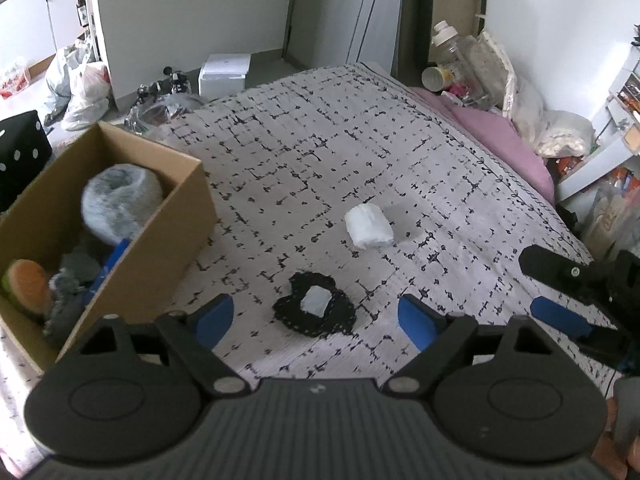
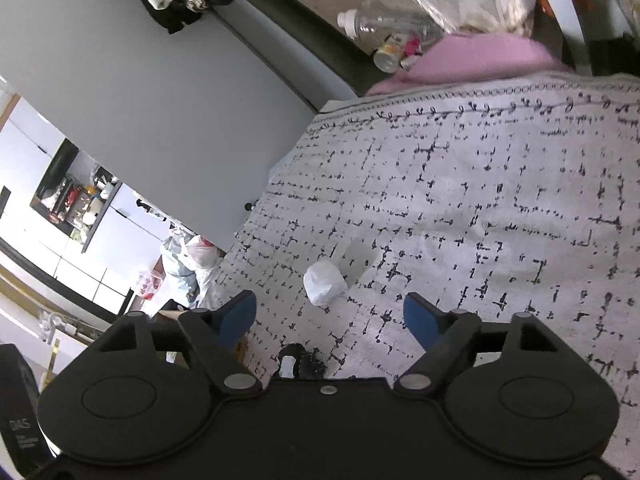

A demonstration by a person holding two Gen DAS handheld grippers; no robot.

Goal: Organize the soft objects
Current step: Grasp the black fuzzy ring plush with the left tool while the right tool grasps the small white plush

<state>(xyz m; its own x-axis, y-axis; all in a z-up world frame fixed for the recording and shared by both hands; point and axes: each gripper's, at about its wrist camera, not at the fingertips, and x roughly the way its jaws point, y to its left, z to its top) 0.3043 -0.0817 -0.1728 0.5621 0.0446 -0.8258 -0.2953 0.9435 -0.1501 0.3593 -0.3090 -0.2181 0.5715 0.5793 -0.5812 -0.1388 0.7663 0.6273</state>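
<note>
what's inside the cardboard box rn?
In the cardboard box: a grey fluffy roll, an orange-green plush, dark grey cloth, something blue. Whatever lies beneath them is covered.

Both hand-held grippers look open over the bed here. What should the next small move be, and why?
Probably lower the left hand-held gripper onto the black fabric piece. It lies loose on the bedspread between the open fingers, nearer than the white bundle, and the cardboard box already holds other soft items.
</note>
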